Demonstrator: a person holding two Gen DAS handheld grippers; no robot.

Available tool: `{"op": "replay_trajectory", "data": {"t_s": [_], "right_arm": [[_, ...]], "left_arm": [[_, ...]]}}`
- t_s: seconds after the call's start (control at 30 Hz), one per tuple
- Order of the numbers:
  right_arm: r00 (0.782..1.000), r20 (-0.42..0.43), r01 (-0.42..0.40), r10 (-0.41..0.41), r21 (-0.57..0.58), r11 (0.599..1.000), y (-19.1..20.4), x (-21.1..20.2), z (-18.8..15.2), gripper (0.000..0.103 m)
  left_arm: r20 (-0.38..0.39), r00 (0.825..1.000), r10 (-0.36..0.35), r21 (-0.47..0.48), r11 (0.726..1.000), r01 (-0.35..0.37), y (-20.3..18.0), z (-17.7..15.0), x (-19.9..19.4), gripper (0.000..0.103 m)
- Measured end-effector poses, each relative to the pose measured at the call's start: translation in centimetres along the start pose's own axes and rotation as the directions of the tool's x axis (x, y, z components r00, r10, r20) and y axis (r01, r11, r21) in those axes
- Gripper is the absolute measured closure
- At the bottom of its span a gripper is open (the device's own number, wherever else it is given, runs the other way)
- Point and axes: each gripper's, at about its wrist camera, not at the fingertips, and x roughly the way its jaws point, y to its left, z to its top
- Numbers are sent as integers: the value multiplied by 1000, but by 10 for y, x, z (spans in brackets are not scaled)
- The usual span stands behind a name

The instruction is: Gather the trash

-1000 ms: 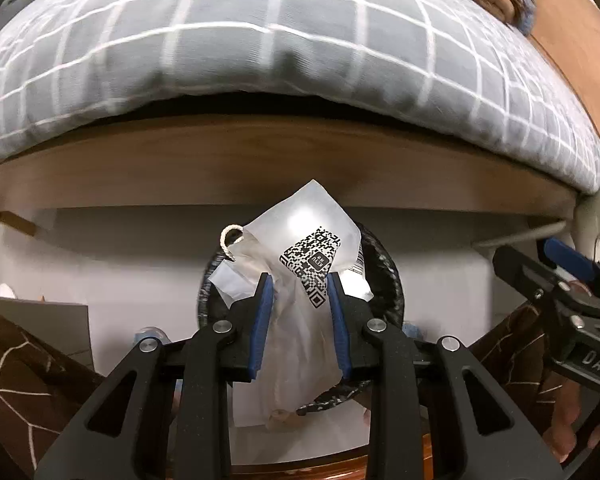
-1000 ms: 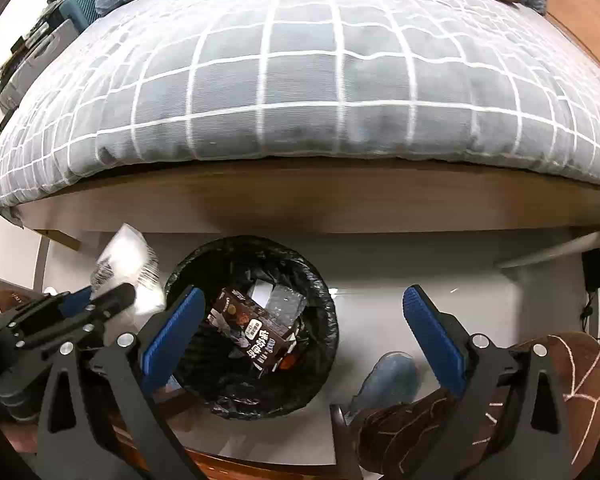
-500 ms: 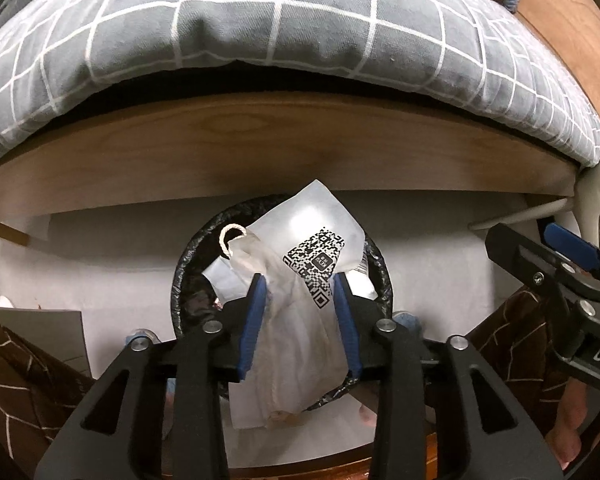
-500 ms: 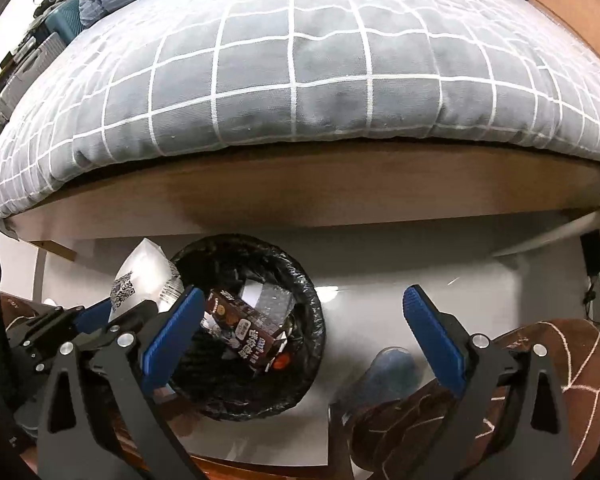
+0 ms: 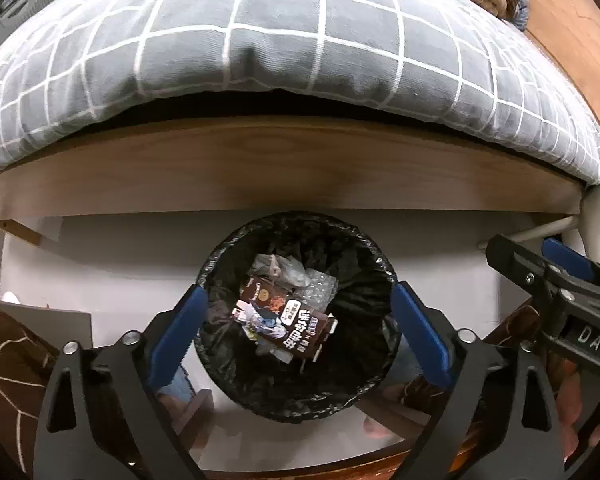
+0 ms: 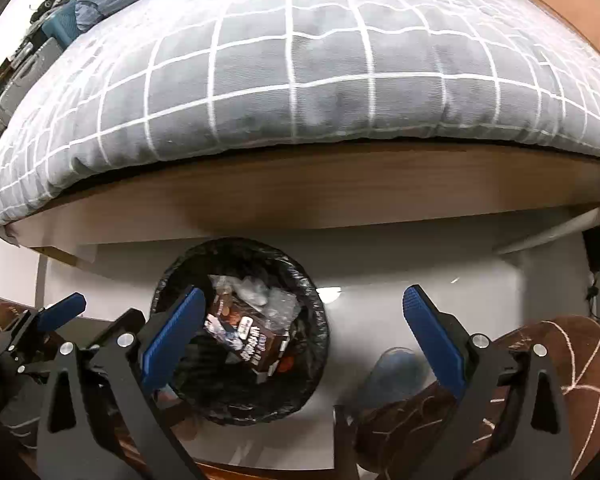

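Observation:
A round bin lined with a black bag [image 5: 300, 216] stands on the pale floor under the bed edge. Inside lie a brown drink carton [image 5: 288, 320], bubble wrap and a crumpled clear plastic bag [image 5: 280, 268]. My left gripper [image 5: 299, 288] hangs straight above the bin; its jaws are opening wide with nothing between them. My right gripper [image 6: 303, 291] stands open and empty, its left finger over the bin [image 6: 236, 242] and the carton [image 6: 244, 336]. Each gripper shows at the edge of the other's view: the right gripper [image 5: 560, 272] and the left gripper [image 6: 60, 312].
A bed with a grey checked duvet [image 5: 300, 40] on a wooden frame [image 5: 300, 168] overhangs the bin. Brown patterned slippers [image 6: 540, 360] sit at the lower corners. A bluish clear object [image 6: 396, 368] lies on the floor right of the bin. A grey flat box [image 5: 40, 328] is at the left.
The left jaws have swung wide apart and the white plastic bag with the printed code has dropped out of them into the bin. The right gripper has stayed put.

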Motion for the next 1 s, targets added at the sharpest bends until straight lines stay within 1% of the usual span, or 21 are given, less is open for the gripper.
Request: {"op": "replay_trajectory", "data": {"t_s": [0.03, 0.17, 0.27, 0.33, 0.4, 0.53, 0.6, 0.73, 0.87, 1.0], "right_arm": [[1000, 2, 1, -1, -5, 1000, 2, 0, 0, 7], [1000, 18, -4, 4, -25, 1000, 10, -9, 4, 8], [999, 32, -11, 11, -13, 1000, 12, -19, 7, 8], [999, 47, -20, 20, 3, 1000, 12, -30, 10, 8], [997, 77, -13, 13, -7, 1000, 16, -42, 13, 8], [992, 124, -1, 6, -41, 999, 25, -69, 17, 8], [987, 162, 21, -12, -59, 998, 30, -88, 18, 8], [974, 226, 21, -5, -70, 997, 37, -127, 22, 8], [961, 278, 29, -4, -85, 996, 45, -167, 22, 8], [943, 333, 57, -20, -99, 993, 52, -201, 14, 8]], "left_arm": [[4, 1000, 5, 0, 1000, -5, 5, 0, -3, 6], [23, 998, 51, 8, 999, -51, 14, 1, -19, 6], [37, 999, 36, -4, 999, -35, 22, 3, -36, 6], [63, 997, 39, -2, 999, -39, 25, 6, -50, 6], [103, 993, 50, 18, 998, -52, 26, 8, -64, 6], [148, 988, 33, 10, 999, -35, 30, 15, -95, 6], [182, 982, 38, 3, 999, -40, 32, 18, -110, 6], [236, 972, 25, 5, 1000, -26, 32, 22, -144, 6], [274, 962, 5, 0, 1000, -5, 34, 21, -176, 6], [309, 951, 4, 4, 1000, -5, 36, 17, -202, 6]]}}
